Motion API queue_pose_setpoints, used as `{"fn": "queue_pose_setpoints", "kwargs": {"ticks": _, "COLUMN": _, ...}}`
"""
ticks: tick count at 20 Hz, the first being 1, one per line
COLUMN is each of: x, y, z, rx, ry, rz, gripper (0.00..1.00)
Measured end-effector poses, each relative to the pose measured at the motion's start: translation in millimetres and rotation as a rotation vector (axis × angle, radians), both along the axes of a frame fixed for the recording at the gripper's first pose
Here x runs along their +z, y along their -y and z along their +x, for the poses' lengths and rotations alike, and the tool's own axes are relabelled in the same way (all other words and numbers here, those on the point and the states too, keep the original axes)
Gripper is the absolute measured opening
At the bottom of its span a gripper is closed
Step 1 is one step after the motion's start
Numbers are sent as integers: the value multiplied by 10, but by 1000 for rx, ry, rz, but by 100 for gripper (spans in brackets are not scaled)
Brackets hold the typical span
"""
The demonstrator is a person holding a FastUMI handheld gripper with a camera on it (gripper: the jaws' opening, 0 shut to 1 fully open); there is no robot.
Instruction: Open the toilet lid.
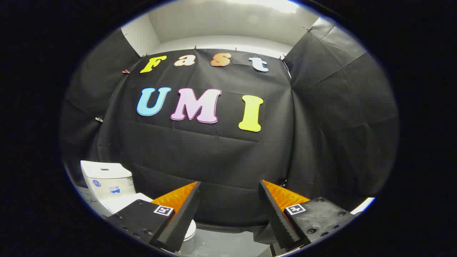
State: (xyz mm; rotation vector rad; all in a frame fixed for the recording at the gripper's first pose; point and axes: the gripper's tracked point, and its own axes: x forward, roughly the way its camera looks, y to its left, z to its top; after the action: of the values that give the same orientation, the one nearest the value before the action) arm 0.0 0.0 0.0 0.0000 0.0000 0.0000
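A white toilet stands low to the left of my fingers, its tank (107, 180) against the black cloth wall. Its lid (123, 201) lies flat and shut in front of the tank, and my left finger hides much of it. The bowl's front (190, 231) peeks out beside that finger. My gripper (230, 187) hangs above and to the right of the toilet, open, with nothing between its fingers. It points at the cloth wall, well clear of the lid.
Black cloth walls (221, 150) close the booth behind and on both sides. A grey floor (228, 242) shows below the fingers. A white strip (362, 206) shows at the far right, low down.
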Motion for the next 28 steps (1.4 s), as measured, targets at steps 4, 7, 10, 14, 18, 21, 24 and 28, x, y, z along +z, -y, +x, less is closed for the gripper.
{"fn": "queue_pose_setpoints", "kwargs": {"ticks": 4, "x": -8, "y": -2, "z": 8, "rx": 1, "ry": -3, "rz": 3, "gripper": 98}}
{"fn": "queue_pose_setpoints", "kwargs": {"ticks": 7, "x": -4, "y": -9, "z": -3, "rx": 3, "ry": -2, "rz": 1, "gripper": 98}}
{"fn": "queue_pose_setpoints", "kwargs": {"ticks": 10, "x": -9, "y": -6, "z": 6, "rx": 3, "ry": -4, "rz": -3, "gripper": 98}}
{"fn": "queue_pose_setpoints", "kwargs": {"ticks": 14, "x": -18, "y": -14, "z": 8, "rx": 4, "ry": -5, "rz": 2, "gripper": 97}}
{"fn": "queue_pose_setpoints", "kwargs": {"ticks": 18, "x": -30, "y": -12, "z": 4, "rx": 1, "ry": -7, "rz": -10, "gripper": 98}}
{"fn": "queue_pose_setpoints", "kwargs": {"ticks": 21, "x": -4, "y": -38, "z": -11, "rx": 12, "ry": -1, "rz": 1, "gripper": 97}}
{"fn": "queue_pose_setpoints", "kwargs": {"ticks": 24, "x": -51, "y": -58, "z": -6, "rx": 20, "ry": -13, "rz": -3, "gripper": 98}}
{"fn": "queue_pose_setpoints", "kwargs": {"ticks": 28, "x": -44, "y": -95, "z": -13, "rx": 26, "ry": -16, "rz": -13, "gripper": 98}}
